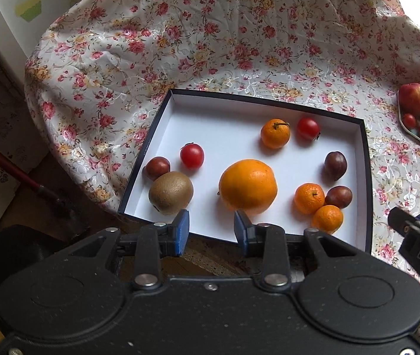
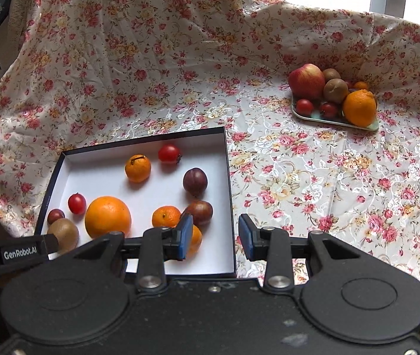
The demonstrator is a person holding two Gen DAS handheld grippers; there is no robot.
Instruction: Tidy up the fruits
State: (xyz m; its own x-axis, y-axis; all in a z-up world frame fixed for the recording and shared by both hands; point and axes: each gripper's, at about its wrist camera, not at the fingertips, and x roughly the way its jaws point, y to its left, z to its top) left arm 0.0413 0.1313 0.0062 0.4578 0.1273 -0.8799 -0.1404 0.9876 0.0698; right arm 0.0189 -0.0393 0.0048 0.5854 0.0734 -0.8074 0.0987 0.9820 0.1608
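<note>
Hovering at the near edge of the box (image 1: 360, 183), the left gripper (image 1: 211, 229) hangs released and empty, with the orange (image 1: 248, 188) just ahead between its fingers. The right gripper (image 2: 216, 236), also released, sits over the box's right wall, nearer the tray (image 2: 334, 119). Only the right view shows the tray's whole pile of fruit, well apart across the counter (image 2: 313, 177).

The right gripper (image 2: 215, 238) hangs with jaws apart and empty over the box's (image 2: 230, 195) right wall. Inside lie an orange (image 2: 108, 216), tangerines, tomatoes, plums and a kiwi (image 2: 63, 233). A tray (image 2: 335, 121) with an apple (image 2: 306, 81) and, seemingly, kiwis sits well apart.
</note>
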